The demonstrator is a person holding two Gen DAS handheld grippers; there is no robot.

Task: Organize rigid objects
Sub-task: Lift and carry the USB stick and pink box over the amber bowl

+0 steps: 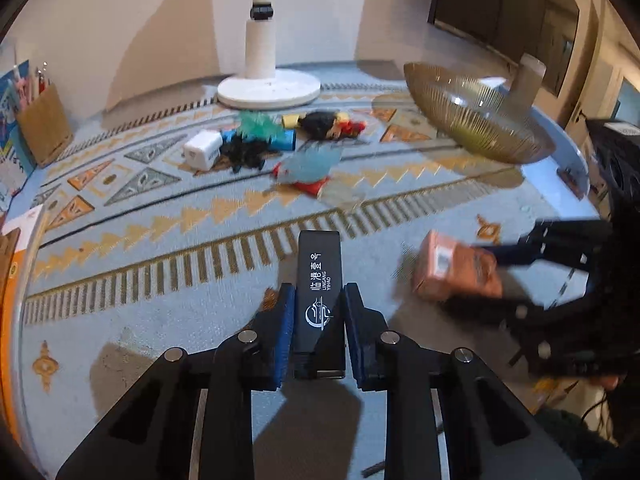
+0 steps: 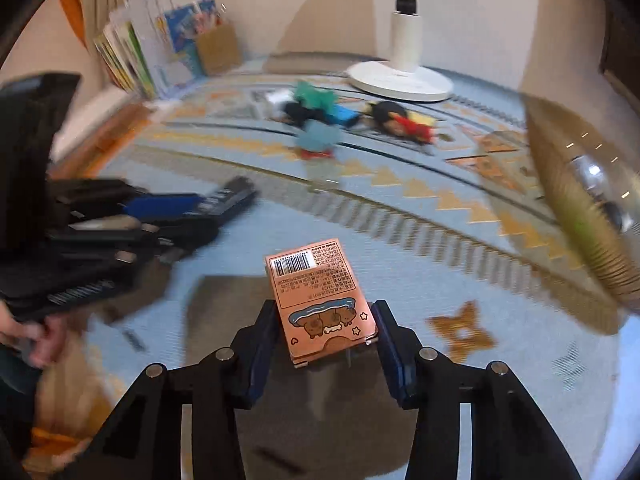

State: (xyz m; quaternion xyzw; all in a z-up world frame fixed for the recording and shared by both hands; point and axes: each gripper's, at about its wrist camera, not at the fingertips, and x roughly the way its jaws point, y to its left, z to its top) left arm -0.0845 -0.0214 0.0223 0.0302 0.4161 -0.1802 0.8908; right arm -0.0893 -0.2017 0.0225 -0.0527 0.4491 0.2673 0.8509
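Pinched lengthwise in the left tongs (image 1: pixel 316 312), a black stick (image 1: pixel 318 300) points ahead, the glass bowl (image 1: pixel 472 112) up-right, nearer the right tongs (image 2: pixel 326 338) gripping an orange box (image 2: pixel 320 300)

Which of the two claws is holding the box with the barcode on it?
The right claw. Its orange box shows a barcode and cartoon animals, while the left claw grips a plain black stick with white lettering.
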